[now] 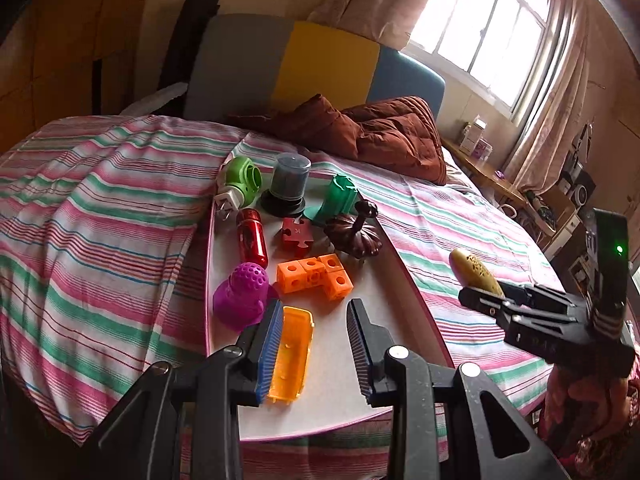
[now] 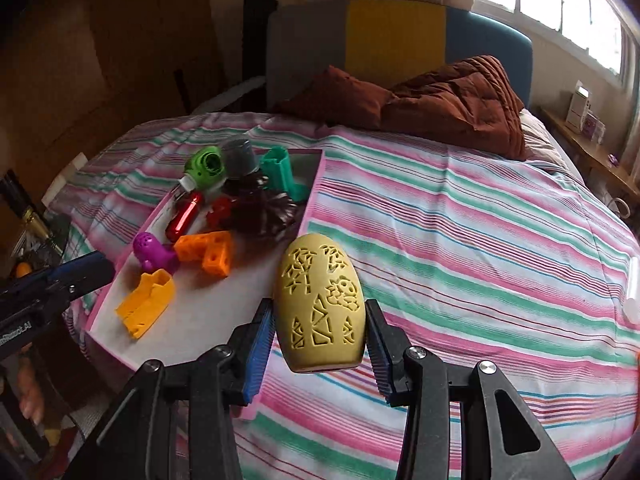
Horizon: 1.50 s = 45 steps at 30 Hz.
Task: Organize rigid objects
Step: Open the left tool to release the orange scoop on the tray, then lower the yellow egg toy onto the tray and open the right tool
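Note:
A white board with a pink rim [image 1: 360,380] lies on the striped bed and carries several toys: a purple perforated piece [image 1: 242,292], orange linked cubes [image 1: 316,276], a red capsule [image 1: 252,236] and a dark pumpkin [image 1: 352,232]. An orange-yellow tray piece [image 1: 292,356] rests on the board between the jaws of my left gripper [image 1: 316,308]. It lies against the left pad and clear of the right one, so this gripper is open. My right gripper [image 2: 319,304] is shut on a yellow carved egg [image 2: 320,300], held above the sheet just right of the board's edge [image 2: 308,216].
A green plug-shaped toy [image 1: 240,178], a grey cylinder on a black base [image 1: 290,180] and a teal piece [image 1: 338,200] crowd the board's far end. A brown quilt [image 1: 384,136] lies near the headboard. A cluttered wooden shelf [image 1: 492,176] runs along the bed's right side.

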{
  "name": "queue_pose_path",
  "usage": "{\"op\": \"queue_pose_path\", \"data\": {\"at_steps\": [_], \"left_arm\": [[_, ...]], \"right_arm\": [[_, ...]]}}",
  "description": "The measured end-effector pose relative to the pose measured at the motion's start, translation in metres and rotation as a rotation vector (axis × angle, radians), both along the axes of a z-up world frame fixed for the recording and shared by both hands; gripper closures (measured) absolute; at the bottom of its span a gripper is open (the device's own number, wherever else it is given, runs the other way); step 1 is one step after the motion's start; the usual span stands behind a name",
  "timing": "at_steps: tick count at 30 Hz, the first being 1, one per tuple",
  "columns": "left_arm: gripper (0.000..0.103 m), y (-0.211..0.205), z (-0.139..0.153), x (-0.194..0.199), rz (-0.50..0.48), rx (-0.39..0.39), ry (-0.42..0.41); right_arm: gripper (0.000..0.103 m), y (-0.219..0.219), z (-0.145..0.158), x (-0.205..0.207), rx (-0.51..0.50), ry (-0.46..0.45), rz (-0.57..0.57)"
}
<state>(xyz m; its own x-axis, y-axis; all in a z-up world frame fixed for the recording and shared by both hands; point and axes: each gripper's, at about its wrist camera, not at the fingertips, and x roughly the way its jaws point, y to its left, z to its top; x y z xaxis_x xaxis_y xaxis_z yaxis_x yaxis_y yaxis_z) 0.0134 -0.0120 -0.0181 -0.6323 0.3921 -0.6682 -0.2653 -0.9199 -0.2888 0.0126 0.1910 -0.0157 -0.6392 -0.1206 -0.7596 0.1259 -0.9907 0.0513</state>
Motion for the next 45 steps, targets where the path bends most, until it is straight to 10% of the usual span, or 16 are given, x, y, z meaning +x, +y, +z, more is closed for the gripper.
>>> {"op": "queue_pose_path", "data": {"at_steps": [45], "left_arm": [[0.066,-0.028,0.019,-0.006,0.308,-0.143,-0.003]], "right_arm": [[0.058,-0.09,-0.031,-0.023,0.034,-0.153,0.073]]}}
